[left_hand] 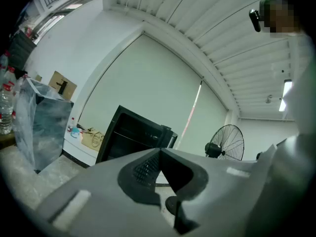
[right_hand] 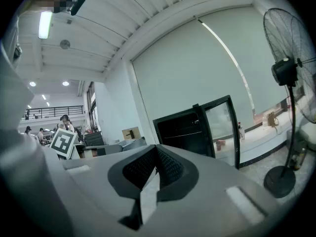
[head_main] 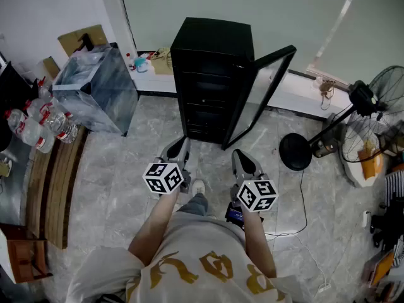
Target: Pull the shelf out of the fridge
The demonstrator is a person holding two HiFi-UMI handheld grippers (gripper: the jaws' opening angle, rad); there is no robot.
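The black fridge (head_main: 211,74) stands on the floor ahead of me, its glass door (head_main: 260,93) swung open to the right. Dark shelves (head_main: 202,103) show faintly inside. Both grippers hover side by side in front of it, well short of the opening. My left gripper (head_main: 182,145) has its jaws together with nothing between them. My right gripper (head_main: 241,158) is shut too, and empty. The left gripper view shows its closed tips (left_hand: 160,153) before the fridge (left_hand: 133,137). In the right gripper view, the closed tips (right_hand: 156,148) sit below the fridge (right_hand: 185,130) and its door (right_hand: 224,125).
A clear plastic bin (head_main: 95,87), water bottles (head_main: 38,125) and a wooden bench (head_main: 53,182) line the left. A standing fan (head_main: 385,100) with a round black base (head_main: 295,151) stands right of the door; a cable trails on the floor there.
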